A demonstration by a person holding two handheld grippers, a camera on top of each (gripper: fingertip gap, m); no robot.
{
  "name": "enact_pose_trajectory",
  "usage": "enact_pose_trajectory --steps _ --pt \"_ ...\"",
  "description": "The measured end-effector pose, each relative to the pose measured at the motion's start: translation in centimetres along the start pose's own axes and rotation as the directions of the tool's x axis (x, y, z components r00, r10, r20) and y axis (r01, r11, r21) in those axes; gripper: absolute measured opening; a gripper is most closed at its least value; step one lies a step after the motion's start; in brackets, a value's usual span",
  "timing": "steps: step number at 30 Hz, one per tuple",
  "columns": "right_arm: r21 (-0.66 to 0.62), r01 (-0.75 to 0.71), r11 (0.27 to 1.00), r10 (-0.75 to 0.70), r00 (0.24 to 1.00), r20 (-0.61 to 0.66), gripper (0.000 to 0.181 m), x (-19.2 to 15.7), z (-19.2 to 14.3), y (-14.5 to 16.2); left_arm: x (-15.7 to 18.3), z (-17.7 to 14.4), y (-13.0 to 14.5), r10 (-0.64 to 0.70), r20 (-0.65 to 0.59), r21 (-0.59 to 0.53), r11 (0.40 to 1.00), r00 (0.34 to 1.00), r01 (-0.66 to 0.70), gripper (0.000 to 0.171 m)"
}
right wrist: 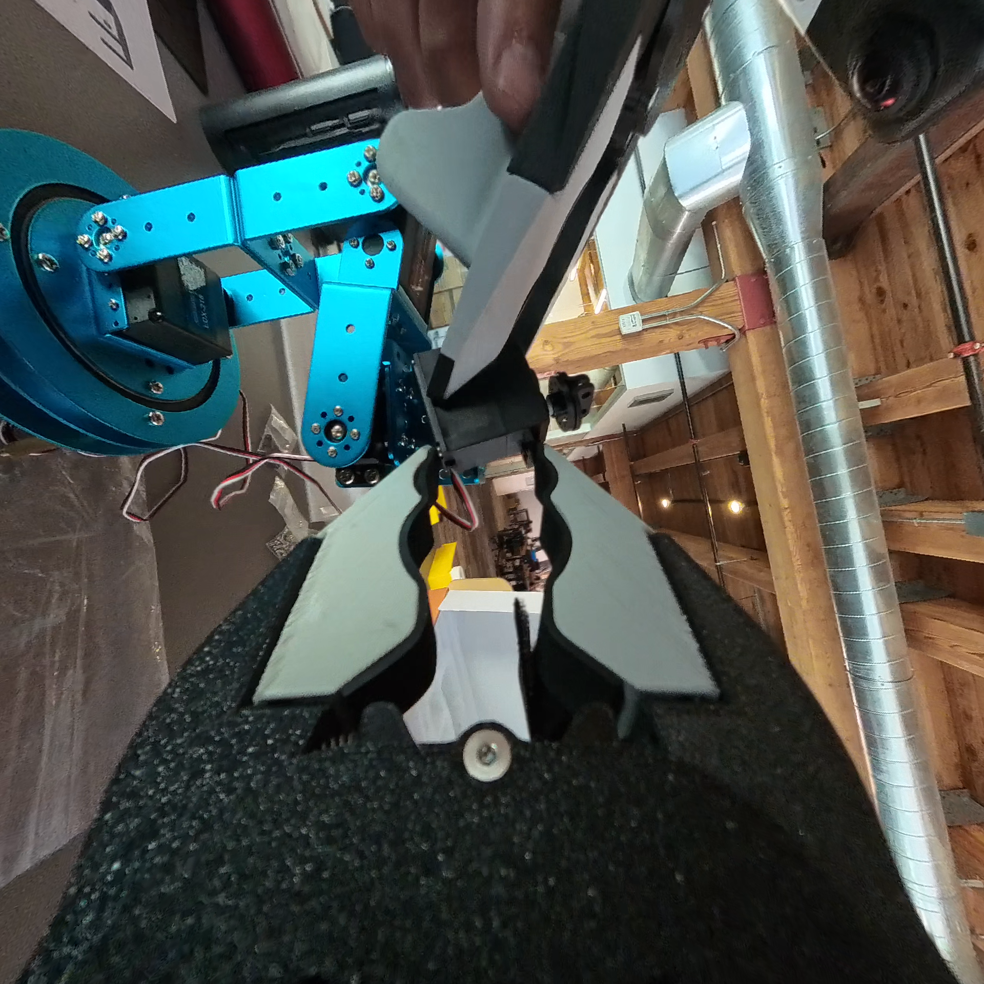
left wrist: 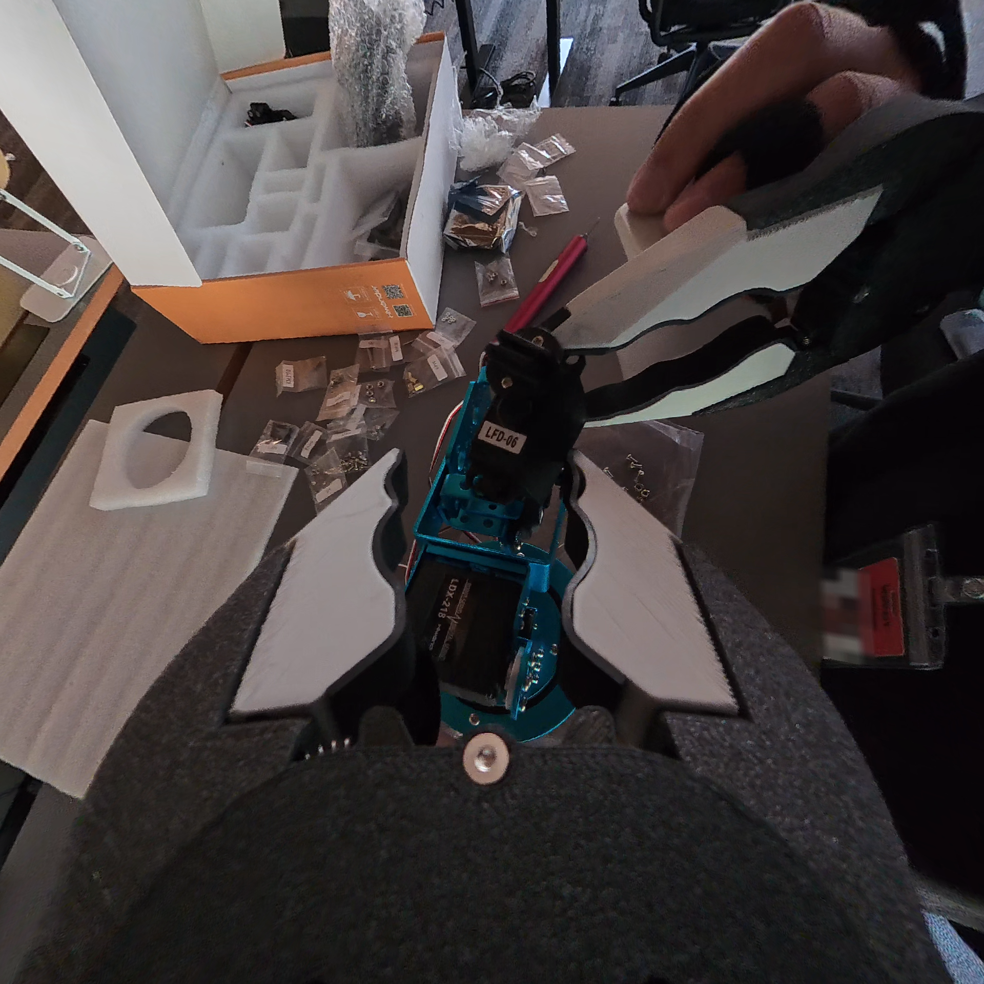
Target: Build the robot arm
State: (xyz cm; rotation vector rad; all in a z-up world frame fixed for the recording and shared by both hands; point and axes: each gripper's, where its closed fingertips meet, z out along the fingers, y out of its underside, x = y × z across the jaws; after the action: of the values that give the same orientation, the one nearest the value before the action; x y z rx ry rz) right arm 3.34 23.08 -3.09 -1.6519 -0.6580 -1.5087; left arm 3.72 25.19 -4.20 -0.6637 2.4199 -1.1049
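Left gripper (left wrist: 482, 468): fingers apart, straddling the blue servo arm (left wrist: 474, 532) at 6 o'clock, contact unclear.
Right gripper (right wrist: 487, 463): in from 2 o'clock, tips clamped on the top black servo (right wrist: 490, 420).
Table (left wrist: 735, 479): orange box (left wrist: 298, 303) at 10 o'clock, screw bags (left wrist: 346, 404) (scattered), red screwdriver (left wrist: 548, 277).

Soft, even daylight; strong fisheye bending at the edges; near foreground blurred; mild glare on blue metal.

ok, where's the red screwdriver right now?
Left wrist view, upper middle: the red screwdriver lies on the dark table, right of the orange-and-white box, among parts bags, just behind the right gripper.
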Motion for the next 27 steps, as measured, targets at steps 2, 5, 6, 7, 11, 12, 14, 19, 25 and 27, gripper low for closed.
enact_pose_trajectory --steps 2,5,6,7,11,12,14,19,25,27 --pt "0.001 -0.009 1.000 0.009 1.000 0.016 0.036 0.0 0.1 0.0 0.3 0.0 -0.2 0.016 -0.020 0.002 1.000 1.000 -0.016 0.052" --pt "0.005 -0.022 1.000 0.022 1.000 0.021 0.036 -0.2 0.1 0.1 0.6 0.1 -0.4 0.048 -0.023 0.005 0.999 0.999 -0.048 0.045" --pt "0.003 -0.033 0.999 0.033 0.999 0.017 0.036 -0.2 0.2 0.1 0.6 0.1 -0.4 0.052 -0.022 0.002 0.999 0.998 -0.052 0.044" --pt "-0.003 -0.040 0.999 0.040 0.999 0.019 0.036 -0.3 0.2 0.2 0.6 0.2 -0.3 0.055 -0.017 -0.004 0.998 0.998 -0.055 0.045" --pt "-0.011 -0.116 0.993 0.117 0.990 0.082 0.046 -1.1 0.1 0.2 0.4 0.3 -0.2 0.065 0.009 -0.010 0.998 0.998 -0.065 0.044" --pt "-0.009 -0.136 0.991 0.136 0.986 0.099 0.047 -1.3 0.0 0.1 0.3 0.3 -0.1 0.066 0.011 -0.010 0.998 0.998 -0.066 0.045" --pt "-0.004 -0.155 0.988 0.155 0.982 0.109 0.047 -1.4 0.0 0.1 0.3 0.3 -0.1 0.061 0.016 -0.008 0.998 0.998 -0.061 0.043" --pt "0.010 -0.262 0.965 0.257 0.953 0.161 0.050 -1.2 -0.1 0.1 0.2 0.3 0.0 0.056 0.038 0.000 0.998 0.998 -0.056 0.040" --pt "0.014 -0.582 0.813 0.534 0.755 0.380 0.047 -0.8 -0.3 -1.0 0.0 0.3 0.1 0.041 0.067 0.017 0.999 0.997 -0.042 0.037" --pt "0.005 -0.647 0.762 0.590 0.698 0.405 0.040 -0.2 -0.1 -1.2 0.0 0.2 0.0 0.030 0.071 0.026 0.999 0.997 -0.032 0.037"
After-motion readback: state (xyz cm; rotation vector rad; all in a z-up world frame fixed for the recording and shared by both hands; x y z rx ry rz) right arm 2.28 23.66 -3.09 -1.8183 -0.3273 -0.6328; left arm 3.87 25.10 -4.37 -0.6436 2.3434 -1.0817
